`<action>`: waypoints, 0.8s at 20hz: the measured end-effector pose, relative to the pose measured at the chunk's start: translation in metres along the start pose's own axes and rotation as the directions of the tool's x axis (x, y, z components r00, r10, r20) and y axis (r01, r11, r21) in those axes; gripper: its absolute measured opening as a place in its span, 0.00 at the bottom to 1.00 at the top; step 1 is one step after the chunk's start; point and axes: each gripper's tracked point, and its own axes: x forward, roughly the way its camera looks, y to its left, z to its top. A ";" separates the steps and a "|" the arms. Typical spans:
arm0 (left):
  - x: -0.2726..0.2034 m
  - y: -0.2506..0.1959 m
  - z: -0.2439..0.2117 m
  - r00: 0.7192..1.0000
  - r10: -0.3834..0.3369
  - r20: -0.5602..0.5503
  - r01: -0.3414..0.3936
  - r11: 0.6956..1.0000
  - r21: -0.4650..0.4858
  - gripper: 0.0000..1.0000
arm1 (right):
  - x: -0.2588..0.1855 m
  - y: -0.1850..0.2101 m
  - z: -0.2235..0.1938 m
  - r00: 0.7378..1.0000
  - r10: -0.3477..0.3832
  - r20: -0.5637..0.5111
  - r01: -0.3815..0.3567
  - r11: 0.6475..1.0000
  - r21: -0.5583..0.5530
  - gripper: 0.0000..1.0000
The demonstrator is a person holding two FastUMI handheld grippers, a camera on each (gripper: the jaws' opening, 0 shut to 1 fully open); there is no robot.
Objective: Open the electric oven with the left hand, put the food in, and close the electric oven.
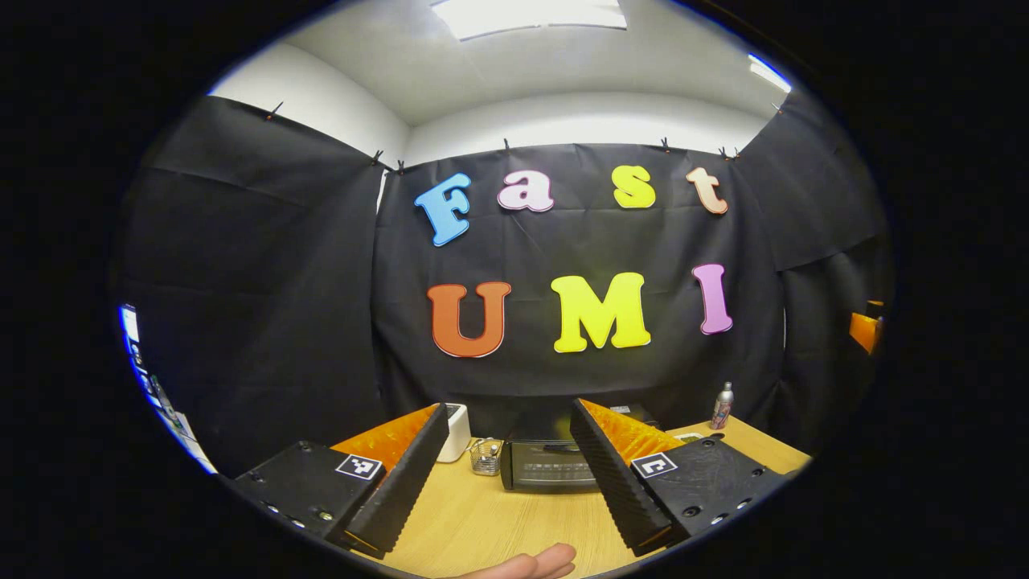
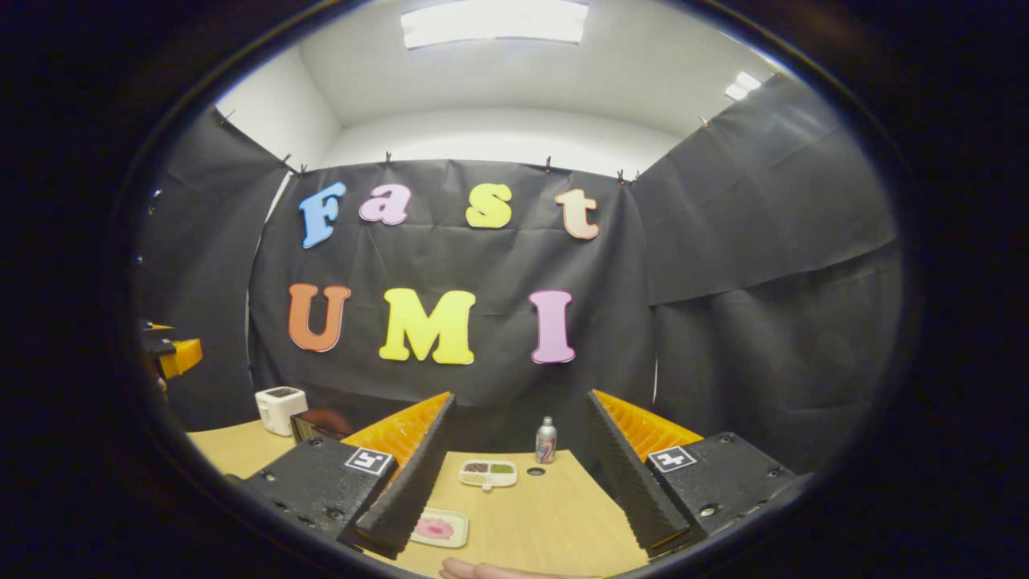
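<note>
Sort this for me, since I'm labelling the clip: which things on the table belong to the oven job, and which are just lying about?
For the job:
- electric oven, door shut
- plate of pink food
- left gripper, open
- right gripper, open

Lying about:
- white appliance
- wire basket
- small bottle
- divided tray of snacks

Black blocky left gripper [image 1: 508,474] and right gripper [image 2: 514,474] bodies, each studded with screws and bearing two square black-and-white markers. Long ridged fingers [image 1: 406,482], orange ribbed backing behind. Bare fingertips [image 1: 534,563] at bottom edge.
</note>
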 end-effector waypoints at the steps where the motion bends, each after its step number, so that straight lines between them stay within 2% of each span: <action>1: 0.001 0.002 -0.001 1.000 0.001 0.000 -0.001 1.000 -0.007 0.96 | 0.001 -0.002 0.000 1.000 -0.001 0.007 0.001 1.000 0.003 0.96; 4: 0.012 -0.001 -0.008 1.000 -0.009 -0.006 0.009 0.999 -0.040 0.96 | 0.007 -0.007 0.001 1.000 -0.016 0.026 0.015 1.000 0.009 0.96; 5: 0.016 -0.006 -0.012 0.999 -0.028 -0.017 0.027 0.998 -0.049 0.96 | 0.010 -0.008 -0.002 0.999 -0.018 0.027 0.018 1.000 0.009 1.00; 6: 0.020 -0.010 -0.017 0.998 -0.047 -0.029 0.046 0.997 -0.054 0.96 | 0.012 -0.008 -0.005 1.000 -0.015 0.022 0.015 1.000 0.010 0.96; 8: 0.031 -0.016 -0.025 0.996 -0.071 -0.050 0.068 0.996 -0.056 0.95 | 0.015 -0.005 -0.007 1.000 0.002 0.021 -0.002 1.000 0.021 0.96; 12: 0.070 -0.039 -0.037 0.993 -0.104 -0.057 0.101 0.993 -0.062 0.95 | 0.028 -0.012 -0.017 1.000 -0.002 0.009 0.002 1.000 0.022 0.96; 16: 0.122 -0.068 -0.067 0.980 -0.159 -0.119 0.153 0.987 -0.059 0.95 | 0.042 -0.019 -0.035 0.999 -0.005 -0.035 0.006 1.000 0.027 0.96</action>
